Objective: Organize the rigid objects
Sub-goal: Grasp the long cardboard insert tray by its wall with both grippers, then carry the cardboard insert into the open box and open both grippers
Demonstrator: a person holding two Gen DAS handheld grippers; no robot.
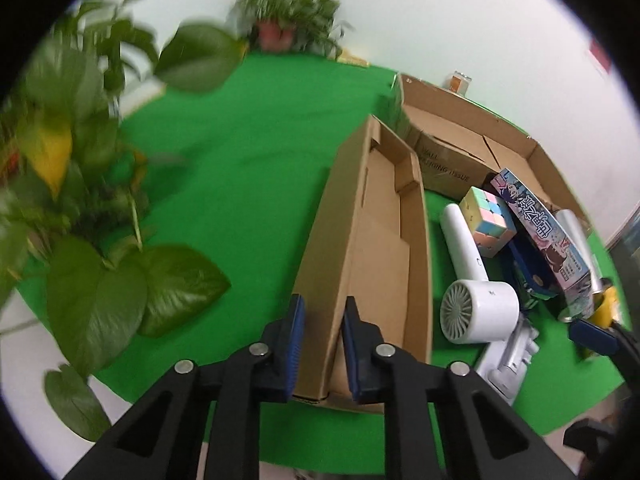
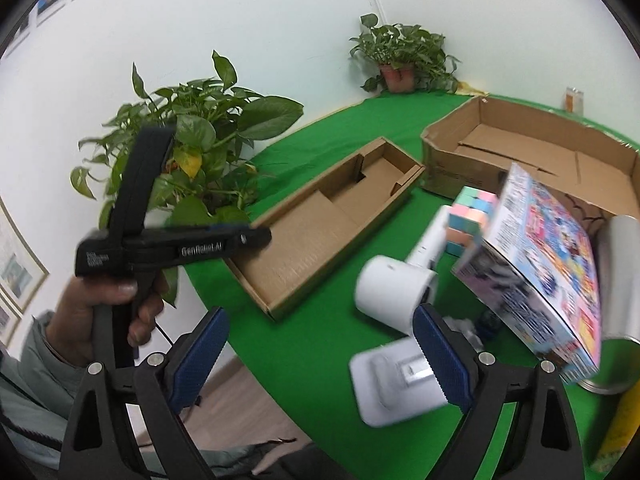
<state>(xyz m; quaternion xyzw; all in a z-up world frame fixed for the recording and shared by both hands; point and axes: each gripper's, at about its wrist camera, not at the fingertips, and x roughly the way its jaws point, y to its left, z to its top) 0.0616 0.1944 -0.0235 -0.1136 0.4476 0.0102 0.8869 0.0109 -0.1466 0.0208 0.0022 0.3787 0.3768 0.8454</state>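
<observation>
Clamping the empty narrow box's wall, left claw; right claw wide.

Left gripper clamped on near wall of long cardboard box, on green cloth. White hair dryer and pastel cube just right.

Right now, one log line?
left gripper: shut on narrow box wall | right gripper: open, empty | hair dryer: on cloth
</observation>
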